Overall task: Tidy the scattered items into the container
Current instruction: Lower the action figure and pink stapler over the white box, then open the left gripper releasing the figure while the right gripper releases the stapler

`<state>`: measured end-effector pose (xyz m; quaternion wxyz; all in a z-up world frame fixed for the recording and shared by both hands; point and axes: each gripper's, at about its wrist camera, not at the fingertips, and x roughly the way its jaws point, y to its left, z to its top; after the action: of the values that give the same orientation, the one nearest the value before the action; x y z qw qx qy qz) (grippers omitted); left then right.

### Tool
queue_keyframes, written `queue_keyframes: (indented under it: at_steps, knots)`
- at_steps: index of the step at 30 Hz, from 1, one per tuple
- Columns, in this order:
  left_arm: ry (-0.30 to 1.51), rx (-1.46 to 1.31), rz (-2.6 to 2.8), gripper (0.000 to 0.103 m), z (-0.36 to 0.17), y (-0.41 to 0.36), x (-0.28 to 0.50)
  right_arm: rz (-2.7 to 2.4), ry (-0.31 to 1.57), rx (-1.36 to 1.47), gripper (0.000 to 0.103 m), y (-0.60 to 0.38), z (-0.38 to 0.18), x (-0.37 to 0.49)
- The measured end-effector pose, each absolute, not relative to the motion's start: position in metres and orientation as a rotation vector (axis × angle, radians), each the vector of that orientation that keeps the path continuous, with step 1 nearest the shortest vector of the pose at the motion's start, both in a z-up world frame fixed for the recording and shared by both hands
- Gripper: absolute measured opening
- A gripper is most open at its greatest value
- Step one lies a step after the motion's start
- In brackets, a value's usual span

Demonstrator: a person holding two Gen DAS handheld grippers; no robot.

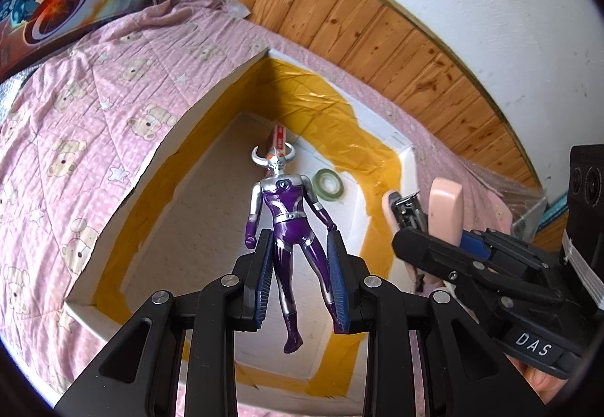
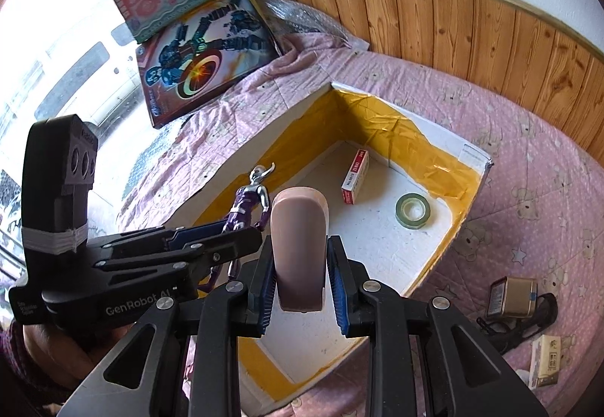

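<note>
While both held items hang over the open container (image 2: pixel 468 152), we list them first. Item one: one purple and silver figure (image 1: pixel 288 224), its long axis running straight ahead of the left gripper (image 1: pixel 302 281), head far, feet near; the jaws stand partly closed with the pads pressed on its legs. Item two: one pink stapler (image 2: pixel 300 250), upright, long axis also in line with the right gripper (image 2: pixel 300 288), whose jaws clamp its sides at a similar narrow opening. Each item sits directly above the white floor of the container, so we judge the coming move a lowering and release, the left gripper's load nearer the left wall.

Already inside: one staple box (image 2: pixel 355 177), one tape roll (image 2: pixel 413 210). Still on the pink quilt (image 2: pixel 528 190) at near right: one gold box (image 2: pixel 511 298), one small white carton (image 2: pixel 545 364), one dark corded object. At far left: two toy boxes.
</note>
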<state>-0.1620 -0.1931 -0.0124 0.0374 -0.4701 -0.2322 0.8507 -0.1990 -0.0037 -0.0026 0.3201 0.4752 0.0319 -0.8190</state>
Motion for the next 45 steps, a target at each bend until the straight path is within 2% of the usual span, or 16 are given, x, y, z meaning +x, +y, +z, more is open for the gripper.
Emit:
queue_keyframes:
  at_steps: [16,25,40,42,44,45]
  knots:
    - [-0.775,-1.637,2.507,0.029,-0.038,-0.209,-0.210,-2.064,-0.080,1.560,0.027,-0.020,-0.055,-0.283]
    - [-0.797,-1.777,2.423,0.029,-0.063,-0.216,-0.233,-2.032,-0.092,1.757,0.027,-0.031,-0.100,-0.329]
    - [-0.671,-1.916,2.412,0.030,-0.088,-0.211,-0.271,-2.096,-0.060,1.908,0.028,-0.049,-0.133,-0.362]
    - [-0.666,-1.942,2.397,0.034,-0.092,-0.210,-0.273,-2.121,-0.095,1.905,0.031,-0.048,-0.131,-0.363]
    - [-0.696,-1.966,2.372,0.042,-0.095,-0.210,-0.273,-2.133,-0.123,1.905,0.041,-0.046,-0.129,-0.362]
    - [-0.718,-1.971,2.362,0.044,-0.095,-0.211,-0.273,-2.136,-0.136,1.902,0.041,-0.045,-0.128,-0.362]
